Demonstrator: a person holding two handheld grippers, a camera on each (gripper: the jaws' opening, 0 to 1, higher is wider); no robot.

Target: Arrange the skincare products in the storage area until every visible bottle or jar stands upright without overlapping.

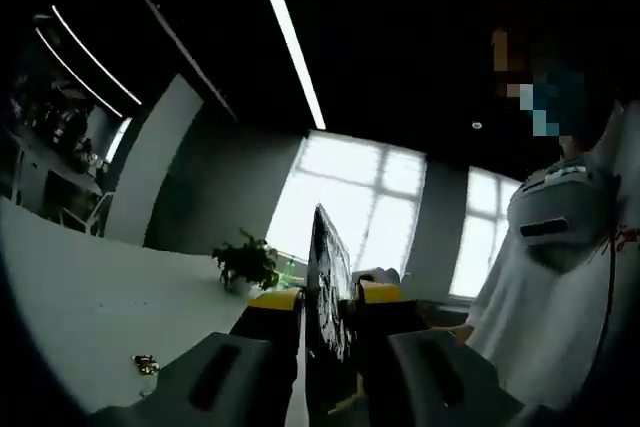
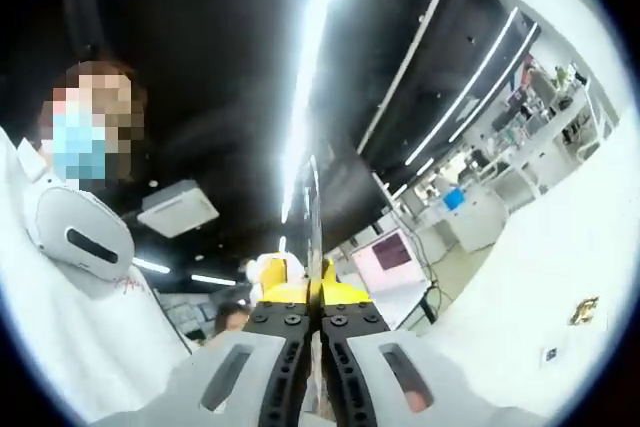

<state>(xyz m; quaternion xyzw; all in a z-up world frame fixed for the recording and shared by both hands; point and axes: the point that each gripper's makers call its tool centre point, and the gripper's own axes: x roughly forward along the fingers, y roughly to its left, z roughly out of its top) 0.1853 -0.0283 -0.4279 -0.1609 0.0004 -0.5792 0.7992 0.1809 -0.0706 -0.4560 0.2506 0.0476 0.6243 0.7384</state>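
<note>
In the left gripper view, the white table [image 1: 90,297] fills the lower left. A small dark-and-gold object [image 1: 146,363] lies on it near its near edge, well apart from everything else. Further along, towards the table's far edge, stands a potted plant [image 1: 247,262], its green leaves spilling over a pot I can barely see. Just right of the plant is my left gripper [image 1: 328,297]. Its yellow-tipped jaws are clamped on a thin dark panel [image 1: 330,267] that rises upright between them, nearly edge-on, with a black-and-white pattern on its face. I cannot tell whether this panel is one of the skincare products. To the right stands a person in a white shirt [image 1: 560,327] with a grey device [image 1: 560,207] on the chest.

In the right gripper view, the same white shirt [image 2: 70,337] and grey device [image 2: 80,232] sit at the left. In the middle, my right gripper [image 2: 315,292] has its jaws pressed almost together on a thin sheet [image 2: 314,217], which stands edge-on straight up from the tips. I cannot tell whether it is the same piece the left one holds. Beyond it a pink-lit monitor [image 2: 390,252] stands on a desk. At the right, the white table [image 2: 520,287] carries a small gold object [image 2: 583,310] and a tiny dark one [image 2: 550,354] just beside it, both near the table's edge.

I cannot tell from these views where the bottles and jars lie.
</note>
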